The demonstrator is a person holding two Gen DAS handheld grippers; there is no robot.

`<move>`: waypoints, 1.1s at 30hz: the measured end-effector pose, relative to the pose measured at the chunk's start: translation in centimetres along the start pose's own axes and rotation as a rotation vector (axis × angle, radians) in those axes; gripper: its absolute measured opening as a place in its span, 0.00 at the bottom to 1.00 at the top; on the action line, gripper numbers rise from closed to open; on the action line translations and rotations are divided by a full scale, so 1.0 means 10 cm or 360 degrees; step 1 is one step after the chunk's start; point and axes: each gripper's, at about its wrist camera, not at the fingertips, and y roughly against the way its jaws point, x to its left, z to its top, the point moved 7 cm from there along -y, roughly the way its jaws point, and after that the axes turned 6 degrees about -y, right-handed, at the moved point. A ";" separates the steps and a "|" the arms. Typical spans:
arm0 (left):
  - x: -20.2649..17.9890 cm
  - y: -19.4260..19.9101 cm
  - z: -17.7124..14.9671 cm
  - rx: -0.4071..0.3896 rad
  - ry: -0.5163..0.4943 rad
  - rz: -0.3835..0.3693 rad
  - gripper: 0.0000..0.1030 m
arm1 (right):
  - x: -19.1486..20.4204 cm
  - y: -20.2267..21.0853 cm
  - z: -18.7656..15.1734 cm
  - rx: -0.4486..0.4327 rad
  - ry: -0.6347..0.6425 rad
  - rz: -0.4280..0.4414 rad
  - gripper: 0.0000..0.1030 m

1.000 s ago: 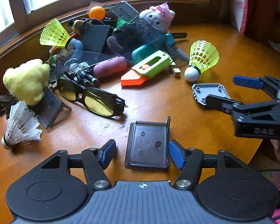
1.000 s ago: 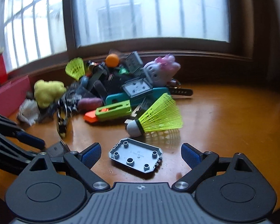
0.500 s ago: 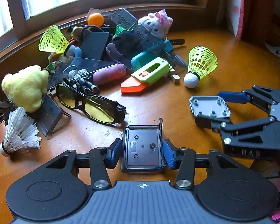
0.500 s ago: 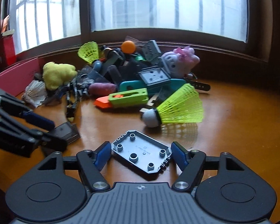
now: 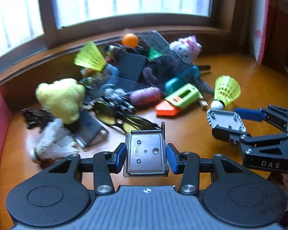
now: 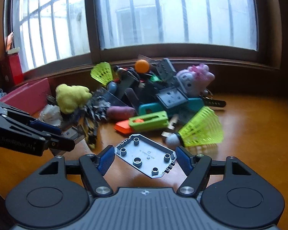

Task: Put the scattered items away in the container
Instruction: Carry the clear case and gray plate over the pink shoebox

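step in hand looks like the pick-up: both tools have just taken a piece from the near edge of the clutter, neither yet carried off. left gripper (image 5: 146, 156) has the dark clear-edged case (image 5: 146, 152) squarely between its blue pads (image 5: 121, 156), jaws drawn in narrow and closing that last bit, pads pressing both long sides; the case sits flat-faced toward the camera and seems raised off the table (image 5: 259, 80), though the blur makes that hard to judge. right gripper (image 6: 144, 158) stands at a middling width with the grey plate (image 6: 145, 158) wedged corner to corner between its pads, both blue faces touching the plate's edges; in the left view the same plate shows tilted in that tool's fingers, off to the left gripper's right. ahead of both tools lies the pile: yellow-lensed glasses (image 5: 124, 122) just beyond the case, green and orange cutter (image 6: 144, 123) just past the plate, a yellow shuttlecock (image 6: 197, 132) ahead-right of it, yellow plush (image 5: 61, 97) ahead-left. the likely container (image 6: 28, 95), a red-walled box, is far to the left, beyond the left gripper; its inside is not visible. next move, as i judge it: carry both pieces leftward over that red wall, keeping grip firm on the diagonal plate, which could pivot out.
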 end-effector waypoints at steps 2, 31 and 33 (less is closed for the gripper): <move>0.11 0.08 0.00 -0.0021 0.0019 0.0037 0.44 | 0.09 -0.03 0.04 -0.0004 0.0001 0.0036 0.70; 2.32 1.08 -0.32 -0.0249 0.0286 0.0270 0.44 | 2.47 -0.66 0.54 -0.0076 0.0100 0.0325 0.70; 2.45 1.11 -0.34 -0.0269 0.0293 0.0282 0.44 | 2.61 -0.69 0.60 -0.0100 0.0118 0.0325 0.70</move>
